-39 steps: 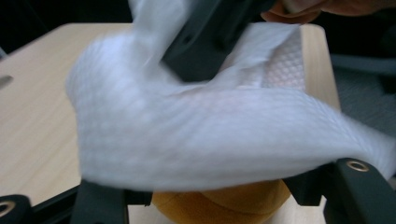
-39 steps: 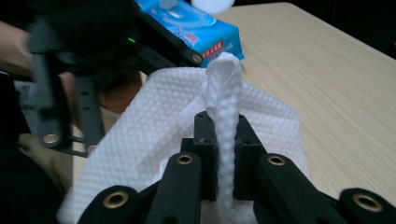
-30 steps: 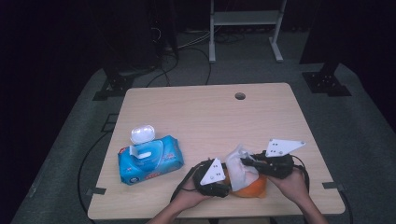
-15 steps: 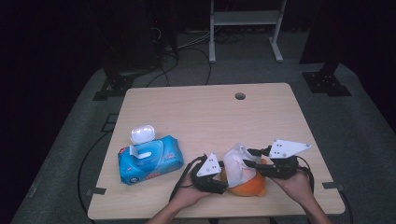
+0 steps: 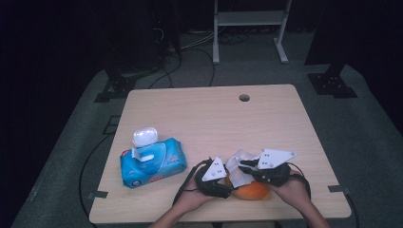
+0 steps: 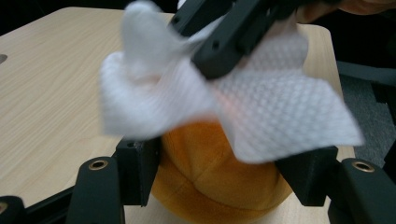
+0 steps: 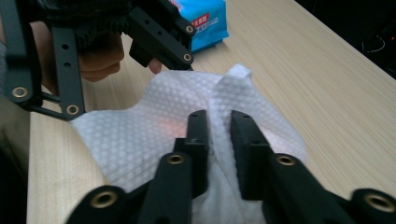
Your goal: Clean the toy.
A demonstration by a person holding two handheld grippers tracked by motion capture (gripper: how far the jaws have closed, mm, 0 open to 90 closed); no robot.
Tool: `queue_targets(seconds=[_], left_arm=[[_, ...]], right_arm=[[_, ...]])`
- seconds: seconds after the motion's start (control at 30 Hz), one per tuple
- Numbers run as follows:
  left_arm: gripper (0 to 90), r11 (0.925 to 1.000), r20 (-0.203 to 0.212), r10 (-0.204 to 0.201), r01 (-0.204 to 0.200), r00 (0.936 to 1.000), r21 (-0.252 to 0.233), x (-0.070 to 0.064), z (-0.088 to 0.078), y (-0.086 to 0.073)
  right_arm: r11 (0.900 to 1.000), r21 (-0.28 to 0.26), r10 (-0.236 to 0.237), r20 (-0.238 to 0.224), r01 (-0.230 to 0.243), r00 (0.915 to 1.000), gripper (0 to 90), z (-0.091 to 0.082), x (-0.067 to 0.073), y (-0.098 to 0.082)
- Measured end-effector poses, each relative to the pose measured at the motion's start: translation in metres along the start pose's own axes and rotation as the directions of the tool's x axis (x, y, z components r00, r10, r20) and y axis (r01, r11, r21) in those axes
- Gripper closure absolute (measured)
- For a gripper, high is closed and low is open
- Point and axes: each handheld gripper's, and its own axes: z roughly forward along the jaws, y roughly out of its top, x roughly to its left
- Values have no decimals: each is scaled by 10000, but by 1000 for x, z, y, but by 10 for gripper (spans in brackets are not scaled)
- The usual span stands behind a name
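Note:
A round orange soft thing lies near the table's front edge. My left gripper is shut on it, one jaw on each side. A white textured wipe is draped over its top. My right gripper comes in from the right and pinches a raised fold of the wipe; its jaws have just been closing with that fold between them. The orange thing's top is hidden under the wipe.
A blue pack of wet wipes with its white lid flipped open lies at the left of the wooden table. A small cable hole sits near the far edge. Both hands rest at the front edge.
My right gripper has edged slightly left over the orange thing with the wipe. My left gripper and the wipes pack have stayed put.

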Motion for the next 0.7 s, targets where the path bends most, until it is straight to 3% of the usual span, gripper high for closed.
queue_targets(seconds=[0.17,0.2,0.27,0.33,0.4,0.5,0.57,0.63,0.7], left_arm=[[345,9982,36,-600,600,9982,-9,8,-2,-4],[317,9979,75,-640,641,9979,-68,9,-2,-4],[173,9986,339,-526,527,9980,-14,8,1,-3],[92,9999,244,-60,56,9997,161,1,5,-3],[144,9994,-75,289,-287,9996,181,-2,6,-3],[292,9998,-233,134,-130,9996,143,0,5,0],[332,9998,-344,-125,130,9993,132,1,4,0],[348,9993,-358,-349,354,9988,140,4,3,-2],[352,9973,-333,-721,725,9968,106,7,2,-4]], right_arm=[[9982,95,585,314,-588,9978,826,-17,-12,-15],[9960,102,886,408,-891,9952,826,-20,-15,-21],[9939,90,1090,454,-1095,9930,827,-21,-18,-27],[9943,211,1024,666,-1040,9925,827,-19,-20,-26],[9947,44,1026,623,-1030,9928,830,-18,-20,-23],[9934,-621,969,30,-965,9953,831,-16,-12,-13],[9942,-860,602,-465,-641,9971,830,-12,-1,-5],[9990,-449,28,-434,-48,9991,830,-7,7,-1],[9997,-240,30,-434,-40,9991,832,-6,4,-5]])
